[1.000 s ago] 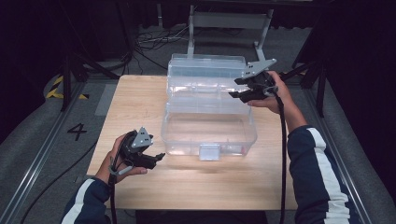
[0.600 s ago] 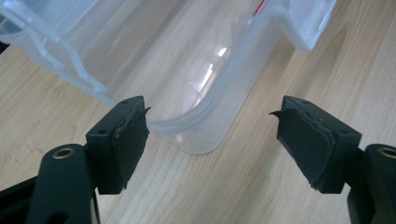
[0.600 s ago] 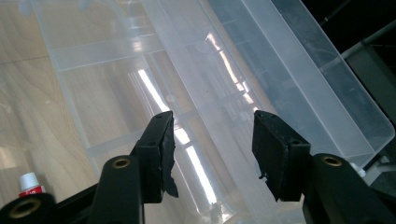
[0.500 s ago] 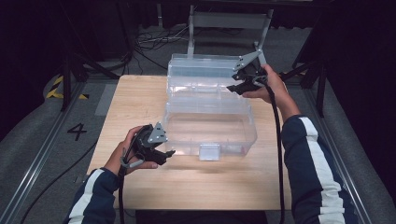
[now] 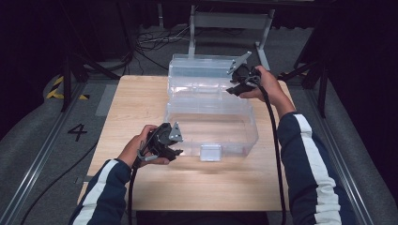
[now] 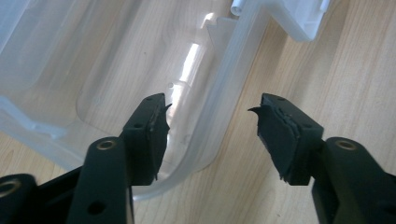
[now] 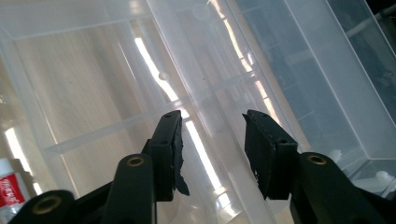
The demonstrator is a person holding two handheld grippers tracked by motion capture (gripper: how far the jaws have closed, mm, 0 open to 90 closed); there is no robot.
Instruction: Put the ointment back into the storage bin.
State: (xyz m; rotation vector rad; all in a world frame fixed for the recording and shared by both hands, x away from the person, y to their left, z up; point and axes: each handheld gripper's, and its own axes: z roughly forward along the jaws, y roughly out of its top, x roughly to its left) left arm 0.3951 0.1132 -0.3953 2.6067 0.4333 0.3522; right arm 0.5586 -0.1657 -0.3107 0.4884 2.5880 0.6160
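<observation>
A clear plastic box lies on the wooden table with its lid folded open behind it and a white latch at the front. My left gripper is at the box's front left corner. Its jaws have just been closing, and they straddle the box rim with a gap on both sides of it. My right gripper is at the back right, over the seam between box and lid. Its jaws have also been closing, and they stand apart around a clear ridge.
A metal frame and cables sit on the floor behind the table. A rail and a painted "4" lie to the left. Bare wood stretches left of the box and in front of it. A red and white label shows through the plastic.
The left hand has slid right, up to the box's front left corner. The right hand has moved left and a little down along the back of the box. Both pairs of jaws look narrower.
</observation>
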